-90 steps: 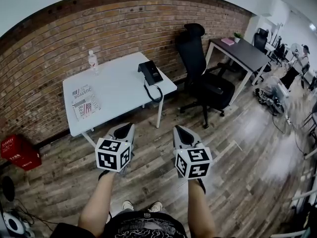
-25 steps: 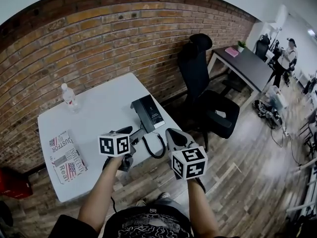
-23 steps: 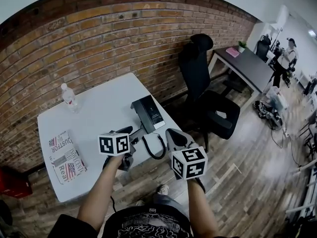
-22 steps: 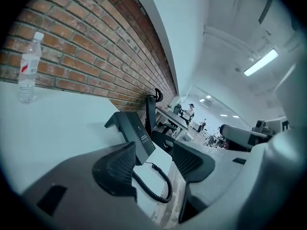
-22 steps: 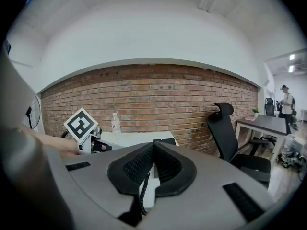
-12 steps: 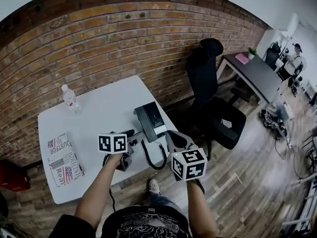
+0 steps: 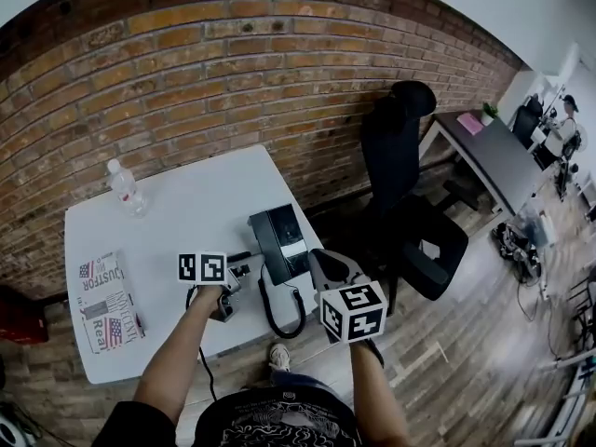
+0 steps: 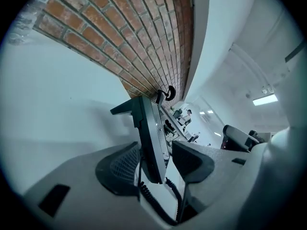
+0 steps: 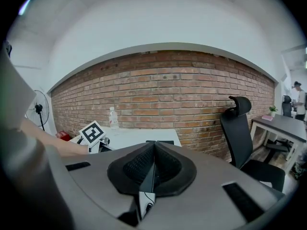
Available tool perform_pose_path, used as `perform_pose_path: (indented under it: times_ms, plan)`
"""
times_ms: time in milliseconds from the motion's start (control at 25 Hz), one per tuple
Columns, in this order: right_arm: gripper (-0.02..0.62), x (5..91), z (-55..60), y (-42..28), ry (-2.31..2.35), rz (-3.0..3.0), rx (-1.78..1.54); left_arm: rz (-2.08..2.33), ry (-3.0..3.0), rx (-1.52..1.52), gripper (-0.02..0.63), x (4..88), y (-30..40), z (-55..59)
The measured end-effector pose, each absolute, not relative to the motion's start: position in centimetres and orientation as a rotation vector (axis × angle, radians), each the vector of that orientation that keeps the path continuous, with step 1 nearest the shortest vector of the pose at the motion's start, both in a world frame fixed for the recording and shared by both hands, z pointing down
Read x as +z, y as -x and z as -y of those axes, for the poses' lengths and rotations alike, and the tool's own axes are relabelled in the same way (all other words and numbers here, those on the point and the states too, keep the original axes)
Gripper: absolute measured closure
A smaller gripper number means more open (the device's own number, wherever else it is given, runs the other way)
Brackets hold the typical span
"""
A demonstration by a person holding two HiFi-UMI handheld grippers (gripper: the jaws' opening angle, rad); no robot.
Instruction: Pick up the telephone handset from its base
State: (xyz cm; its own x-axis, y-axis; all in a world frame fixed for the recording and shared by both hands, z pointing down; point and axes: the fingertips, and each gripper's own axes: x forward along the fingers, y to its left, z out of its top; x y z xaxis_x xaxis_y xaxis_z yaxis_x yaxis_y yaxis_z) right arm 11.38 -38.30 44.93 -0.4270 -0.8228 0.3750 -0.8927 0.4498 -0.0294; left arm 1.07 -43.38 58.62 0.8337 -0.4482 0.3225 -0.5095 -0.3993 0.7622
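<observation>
A black telephone [image 7: 279, 240] sits near the front right edge of the white table [image 7: 177, 222], its handset lying on the base. Its coiled cord [image 7: 279, 317] loops down over the table edge. My left gripper [image 7: 239, 270] is just left of the phone, over the table, jaws pointing at it. In the left gripper view the jaws are open and the telephone [image 8: 151, 138] stands in the gap, untouched. My right gripper [image 7: 321, 259] hovers at the phone's right front corner. Its pads [image 9: 144, 164] are pressed together with nothing between them.
A water bottle [image 7: 122, 186] stands at the table's back left and a folded newspaper [image 7: 104, 291] lies at its front left. A black office chair [image 7: 402, 180] is right of the table, with a dark desk [image 7: 498, 152] beyond it. A brick wall [image 7: 233, 63] runs behind the table.
I have come from well back up to the table's front edge. Both grippers now sit beside the telephone, and the left one has settled with its jaws on either side of it.
</observation>
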Motion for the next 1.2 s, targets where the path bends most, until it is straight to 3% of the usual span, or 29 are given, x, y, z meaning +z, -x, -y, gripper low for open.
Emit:
perform_pose_path:
  times_ms: [480,680,1200]
  plan:
    - [0.594,47.5,41.8,-12.6,-1.387,2.385,0.360,0.646,-1.980,0.022,0.394,60.5,-2.7,45.9]
    - [0.594,48.0,42.9,-12.8,-1.378,2.381,0.366,0.633,-1.971,0.002,0.483,60.6,-3.1,46.4]
    - [0.595,49.3,44.5,-13.8,-1.383,2.379,0.432,0.545,-1.895,-0.094,0.528,60.0,-3.8,46.8]
